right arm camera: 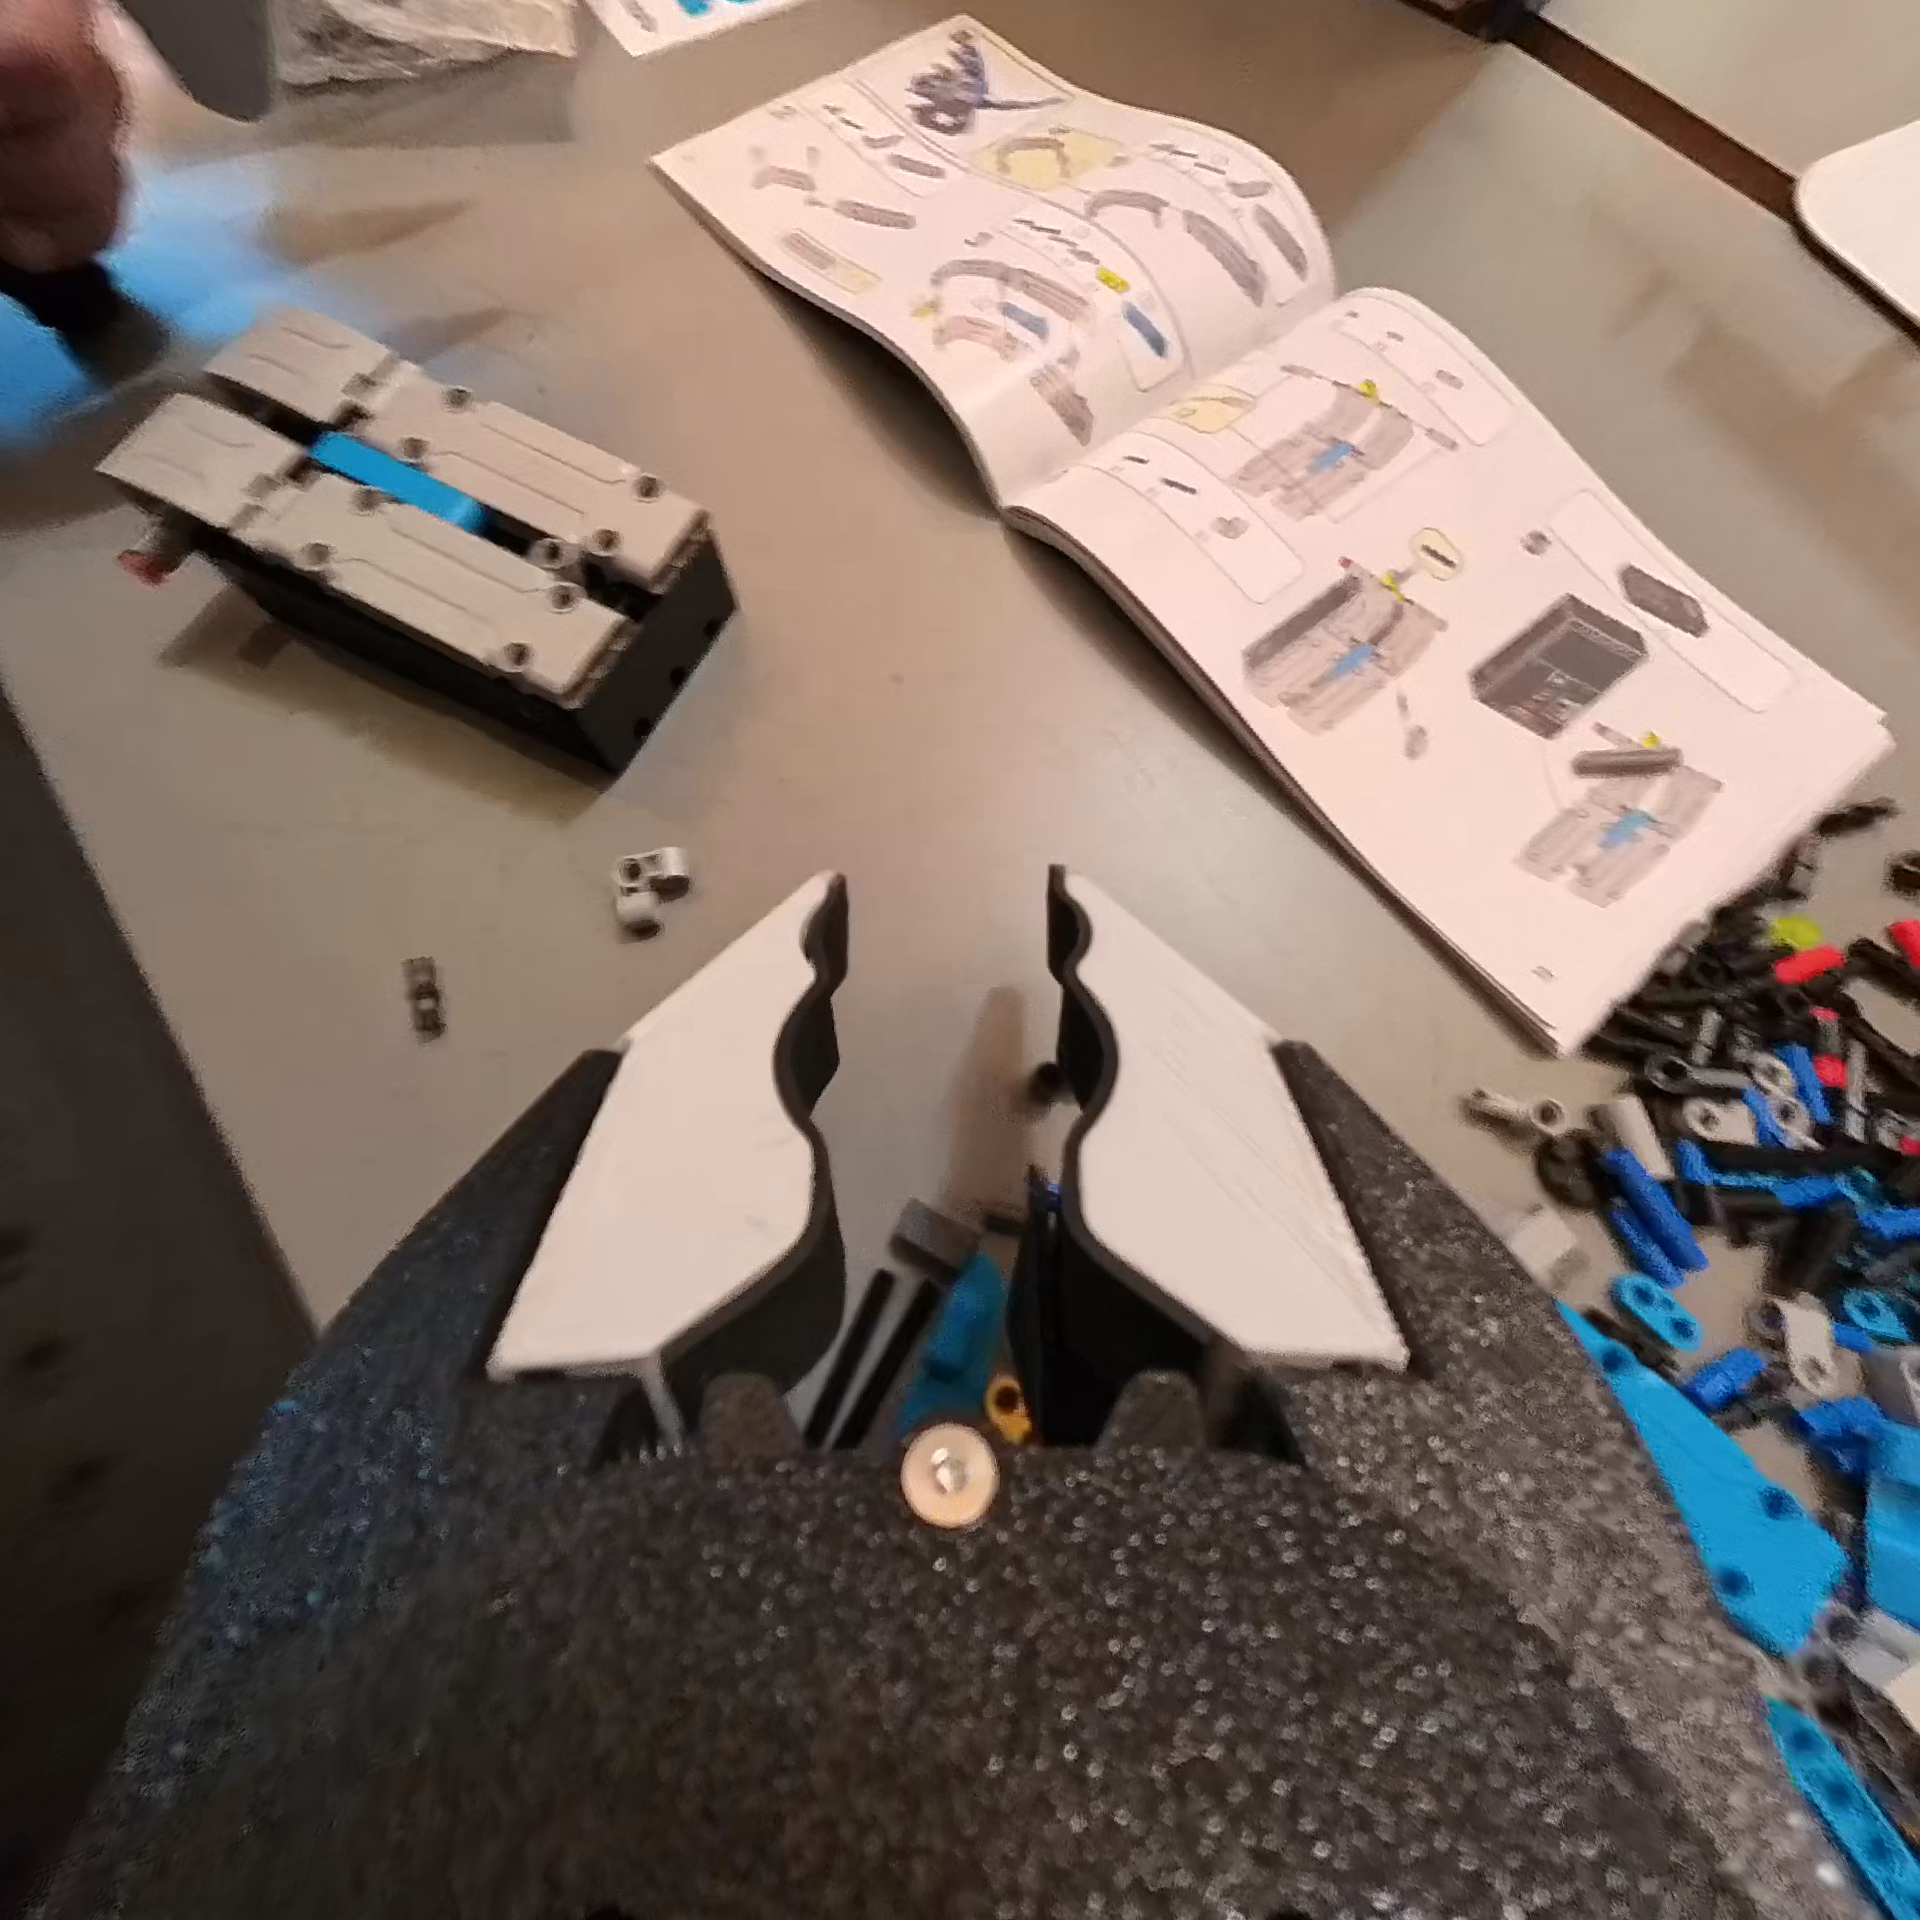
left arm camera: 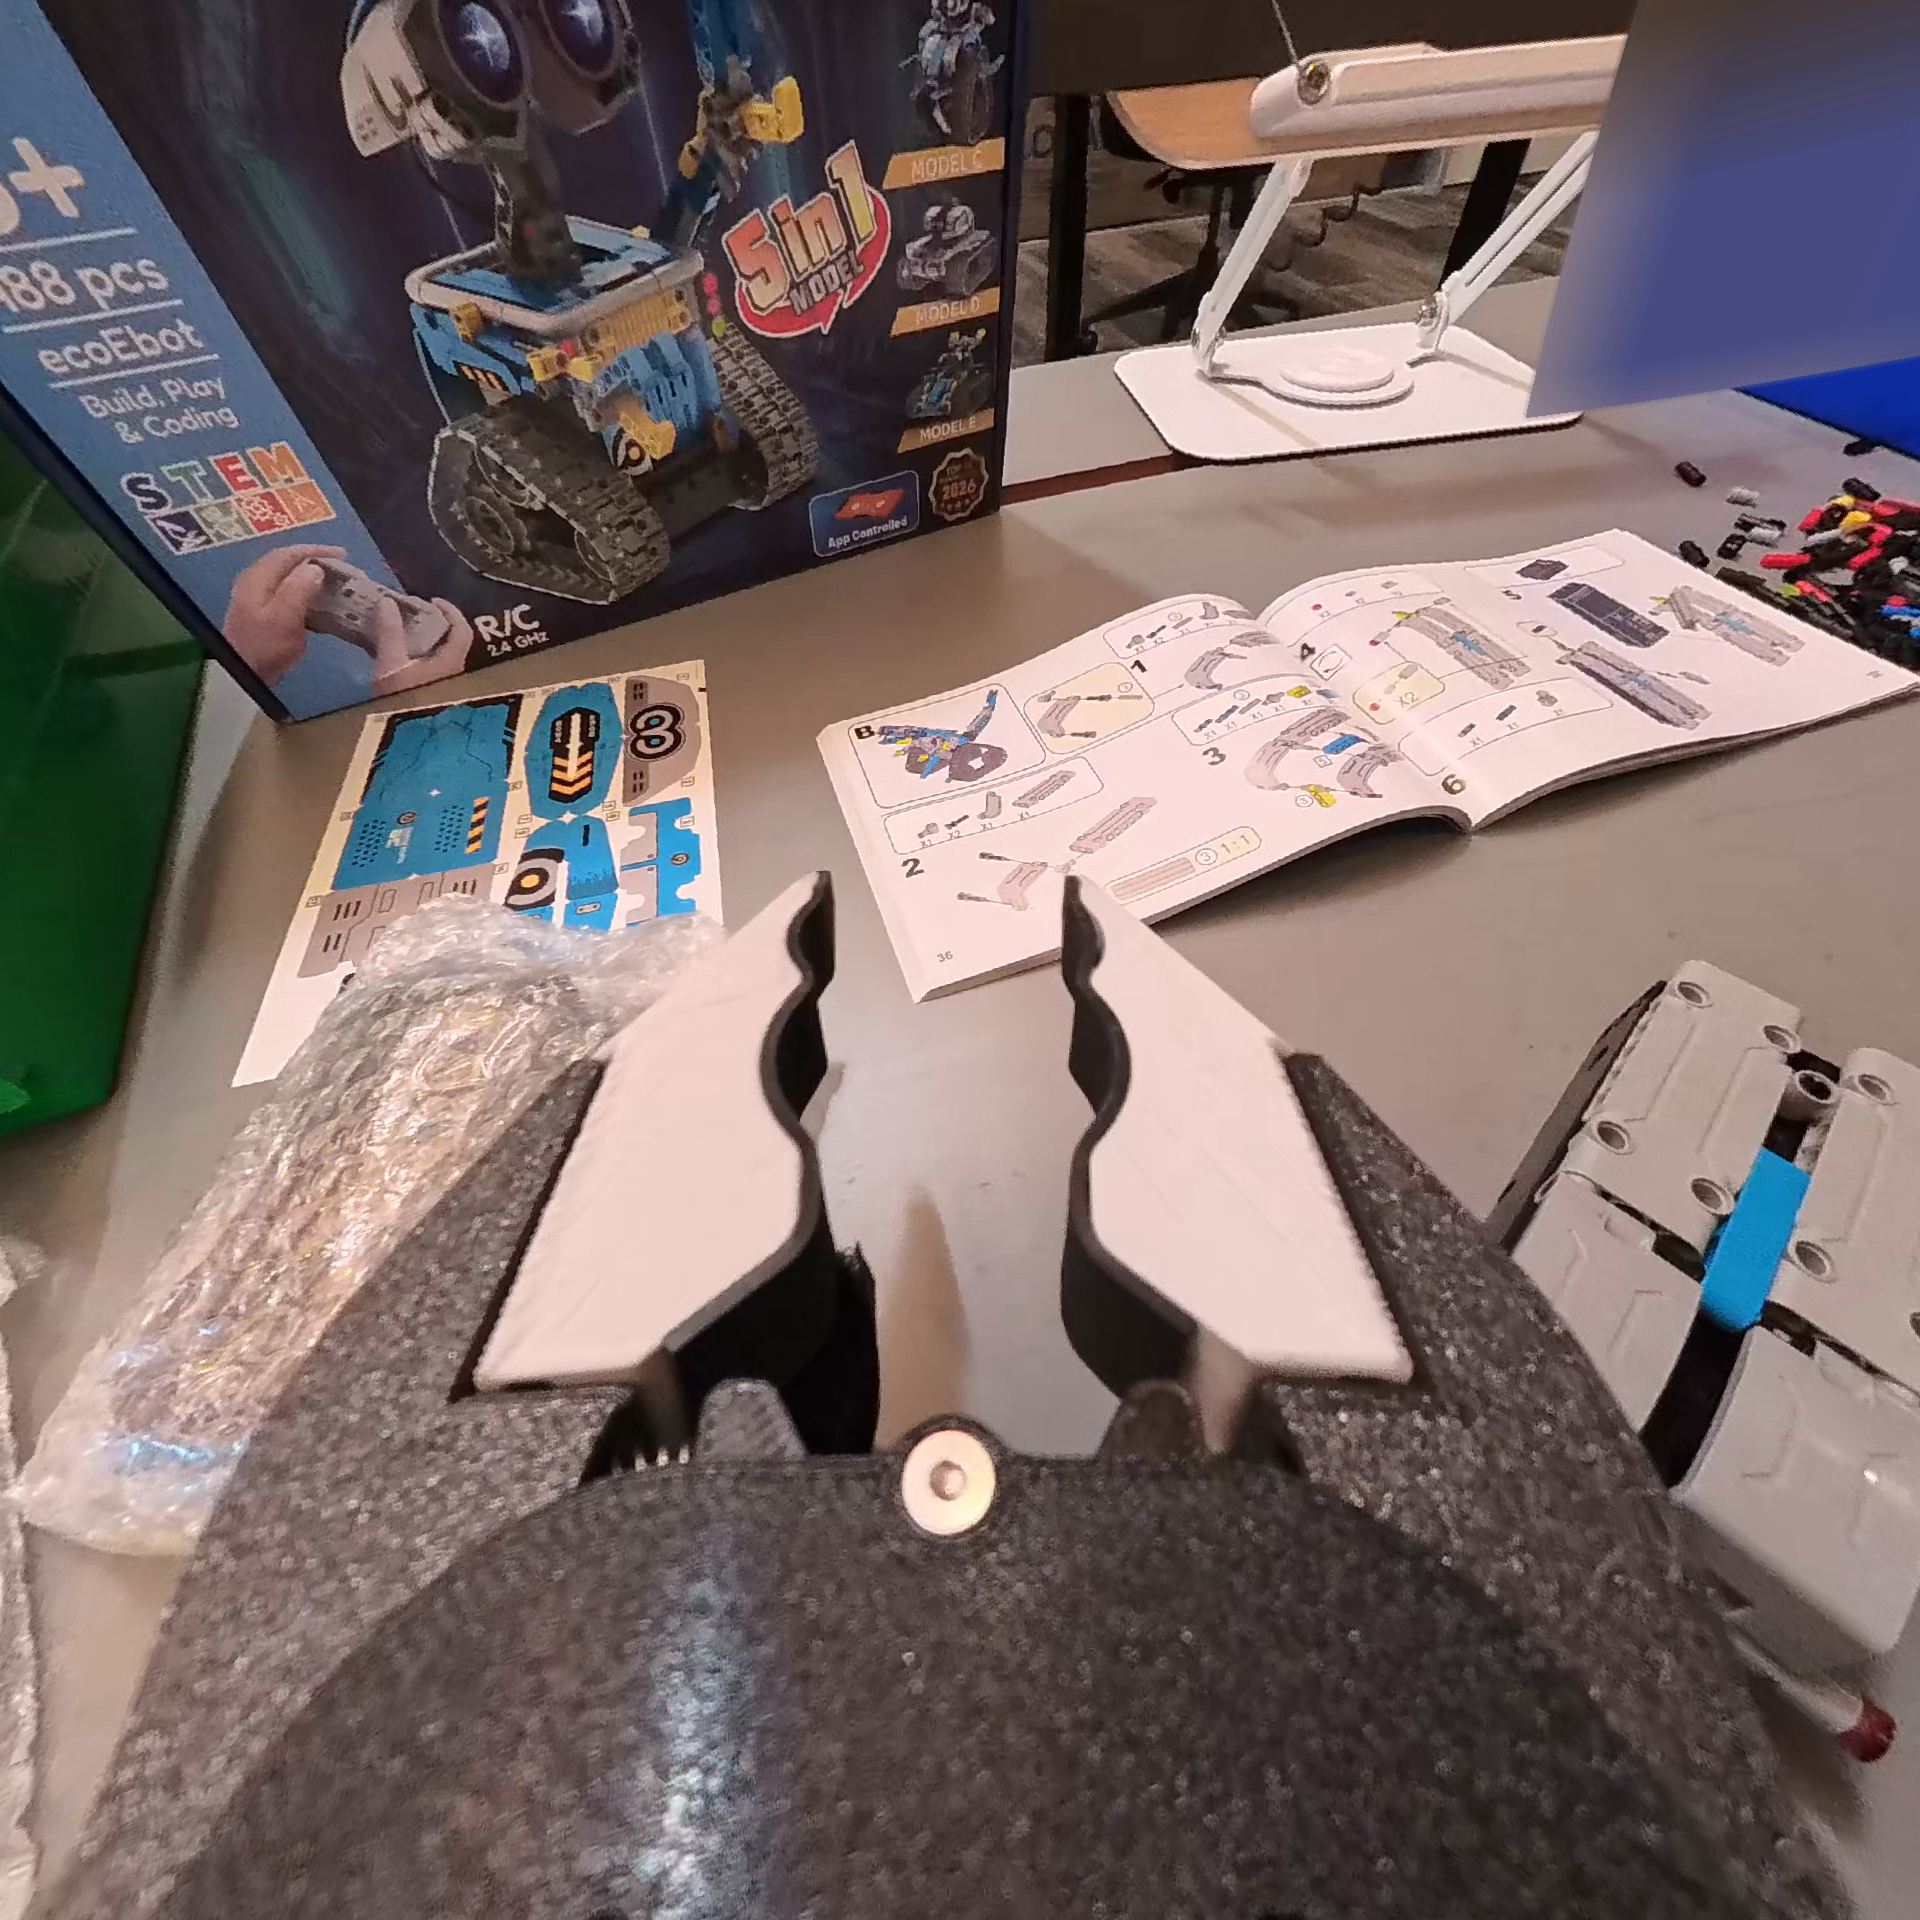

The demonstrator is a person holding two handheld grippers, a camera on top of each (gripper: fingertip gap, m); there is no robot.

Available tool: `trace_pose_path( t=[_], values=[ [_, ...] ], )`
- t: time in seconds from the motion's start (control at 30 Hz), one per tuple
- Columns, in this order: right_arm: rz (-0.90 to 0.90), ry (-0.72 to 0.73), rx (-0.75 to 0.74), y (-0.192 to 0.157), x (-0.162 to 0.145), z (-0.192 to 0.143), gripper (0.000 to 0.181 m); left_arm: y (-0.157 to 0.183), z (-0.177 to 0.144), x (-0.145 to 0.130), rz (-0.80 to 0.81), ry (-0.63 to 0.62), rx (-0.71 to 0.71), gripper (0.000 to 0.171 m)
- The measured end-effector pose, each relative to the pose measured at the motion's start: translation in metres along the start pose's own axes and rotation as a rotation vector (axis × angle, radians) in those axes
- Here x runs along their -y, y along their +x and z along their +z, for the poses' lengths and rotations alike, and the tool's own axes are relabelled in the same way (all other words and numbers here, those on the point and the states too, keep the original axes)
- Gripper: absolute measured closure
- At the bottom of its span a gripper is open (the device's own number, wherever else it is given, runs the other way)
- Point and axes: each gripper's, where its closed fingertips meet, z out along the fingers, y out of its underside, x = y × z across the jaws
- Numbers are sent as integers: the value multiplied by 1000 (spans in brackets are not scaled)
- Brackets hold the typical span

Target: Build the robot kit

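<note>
Presently, left wrist view: the left gripper [left arm camera: 945, 904] hangs over bare table [left arm camera: 1351, 1018], jaws spread, nothing between them. Nearest things: a bubble-wrap bag [left arm camera: 343, 1122] touching its left side, and a grey block assembly [left arm camera: 1745, 1247] with a blue clip just to its right. Ahead lie a sticker sheet [left arm camera: 509, 821] and an open booklet [left arm camera: 1351, 727]. Behind those stands the toy box [left arm camera: 520, 312]; a green bin [left arm camera: 62, 779] sits at far left, a white lamp base [left arm camera: 1340, 384] far back, loose parts [left arm camera: 1829, 561] at the far right edge. Judgement: any grip on the assembly is best taken across its long grey sides, clear of the clip; the bag crowds the left finger.

Right wrist view, blurred: the right gripper [right arm camera: 945, 904] is also spread and empty, above bare table [right arm camera: 883, 779]. A small grey connector [right arm camera: 649, 883] and a dark pin [right arm camera: 424, 995] lie just left of its left finger. The assembly [right arm camera: 436, 540] sits well ahead-left; a blurred hand [right arm camera: 52, 135] and something blue are near its far end. The booklet [right arm camera: 1299, 499] lies ahead-right, and the parts pile [right arm camera: 1766, 1195] spreads just beside the right finger, some pieces under the gripper body. Judgement: small parts call for a level, narrow pinch; the pile could snag.
</note>
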Motion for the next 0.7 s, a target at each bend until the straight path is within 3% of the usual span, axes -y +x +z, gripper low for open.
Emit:
trace_pose_path(
  t=[0.13, 0.37, 0.7],
  values=[
    [-96, 63, 254, -55, 10, -9, 148, 3, -6, 4, 13, 28, -6, 129],
    [-242, -21, 201, -68, -3, 3, 166, 13, -21, 8, 37, 77, -36, 130],
    [-282, -126, 164, -69, -18, 17, 165, 24, -28, 7, 68, 82, -66, 130]
  ],
)
